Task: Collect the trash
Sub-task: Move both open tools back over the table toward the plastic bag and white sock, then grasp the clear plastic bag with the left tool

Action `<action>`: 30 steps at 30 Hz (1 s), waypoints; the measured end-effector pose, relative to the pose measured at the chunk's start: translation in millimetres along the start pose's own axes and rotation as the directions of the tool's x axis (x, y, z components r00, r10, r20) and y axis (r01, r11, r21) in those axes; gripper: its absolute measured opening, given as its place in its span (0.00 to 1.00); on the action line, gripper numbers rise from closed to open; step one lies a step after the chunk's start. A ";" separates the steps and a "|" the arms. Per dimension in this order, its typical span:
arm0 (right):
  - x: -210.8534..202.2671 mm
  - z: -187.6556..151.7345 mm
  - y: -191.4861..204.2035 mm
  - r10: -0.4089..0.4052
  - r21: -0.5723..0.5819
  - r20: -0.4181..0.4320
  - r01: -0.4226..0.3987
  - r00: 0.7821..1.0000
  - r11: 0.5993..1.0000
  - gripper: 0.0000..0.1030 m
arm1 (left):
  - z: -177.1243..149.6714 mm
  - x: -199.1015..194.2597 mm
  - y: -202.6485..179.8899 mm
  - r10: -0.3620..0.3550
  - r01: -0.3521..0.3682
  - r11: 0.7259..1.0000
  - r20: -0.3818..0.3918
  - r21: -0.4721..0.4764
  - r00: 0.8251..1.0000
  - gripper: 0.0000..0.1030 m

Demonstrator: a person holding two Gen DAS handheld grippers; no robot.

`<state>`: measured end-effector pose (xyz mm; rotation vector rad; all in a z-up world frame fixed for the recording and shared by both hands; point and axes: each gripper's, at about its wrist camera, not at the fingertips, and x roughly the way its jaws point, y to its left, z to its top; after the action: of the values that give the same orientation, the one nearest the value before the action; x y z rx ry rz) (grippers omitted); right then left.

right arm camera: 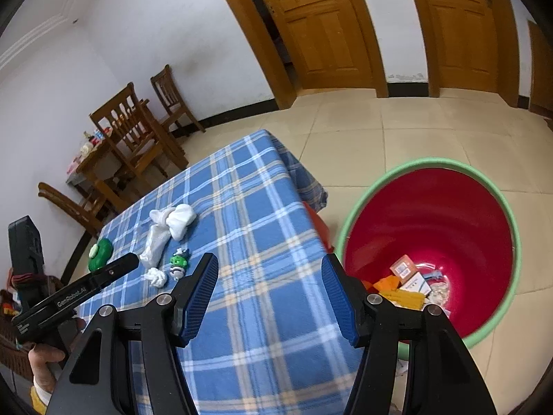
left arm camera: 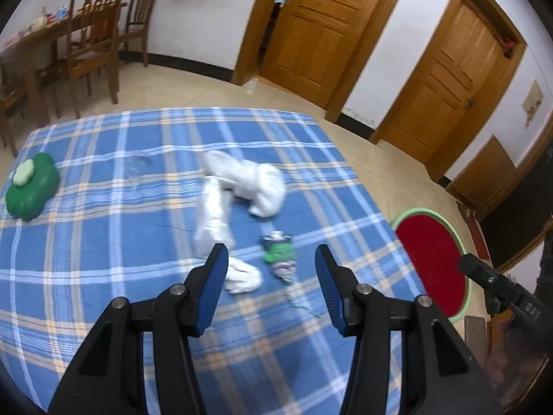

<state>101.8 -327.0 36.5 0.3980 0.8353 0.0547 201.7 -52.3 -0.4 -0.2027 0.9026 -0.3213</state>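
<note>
Trash lies on the blue plaid tablecloth (left arm camera: 103, 228): a crumpled white tissue (left arm camera: 242, 276), a green and purple wrapper (left arm camera: 280, 254), a clear plastic bag (left arm camera: 212, 214) and a bigger white wad (left arm camera: 255, 183). My left gripper (left arm camera: 271, 259) is open and empty, hovering just short of the tissue and wrapper. My right gripper (right arm camera: 269, 269) is open and empty above the table's right edge. The same trash shows in the right wrist view: tissue (right arm camera: 156, 276), wrapper (right arm camera: 179, 263), bag (right arm camera: 155, 242). A red bin with a green rim (right arm camera: 428, 228) stands on the floor right of the table and holds several scraps.
A green lidded container (left arm camera: 33, 186) sits at the table's left side. The bin (left arm camera: 432, 263) is right of the table. A wooden dining table with chairs (left arm camera: 93, 34) stands at the back left. Two wooden doors (left arm camera: 311, 27) line the far wall.
</note>
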 end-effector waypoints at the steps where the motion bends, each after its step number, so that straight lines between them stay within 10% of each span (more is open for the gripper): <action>1: 2.2 1.3 3.2 0.001 -0.006 -0.003 -0.001 1.000 1.000 0.62 | 0.7 1.4 5.5 0.010 -0.010 1.000 0.001 -0.007 1.000 0.51; 20: 61.1 20.8 62.3 0.028 -0.091 -0.066 -0.034 0.997 0.995 0.62 | 19.7 51.0 38.9 0.034 -0.036 0.998 -0.048 -0.043 0.998 0.50; 30: 92.5 23.9 84.6 0.030 -0.117 -0.110 -0.043 0.994 0.992 0.62 | 16.8 53.3 48.9 0.037 -0.037 0.998 -0.006 -0.050 0.999 0.30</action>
<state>190.7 -237.7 16.0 0.2999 0.9265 0.1601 254.9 -25.0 -44.4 -0.2316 0.9190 -0.2652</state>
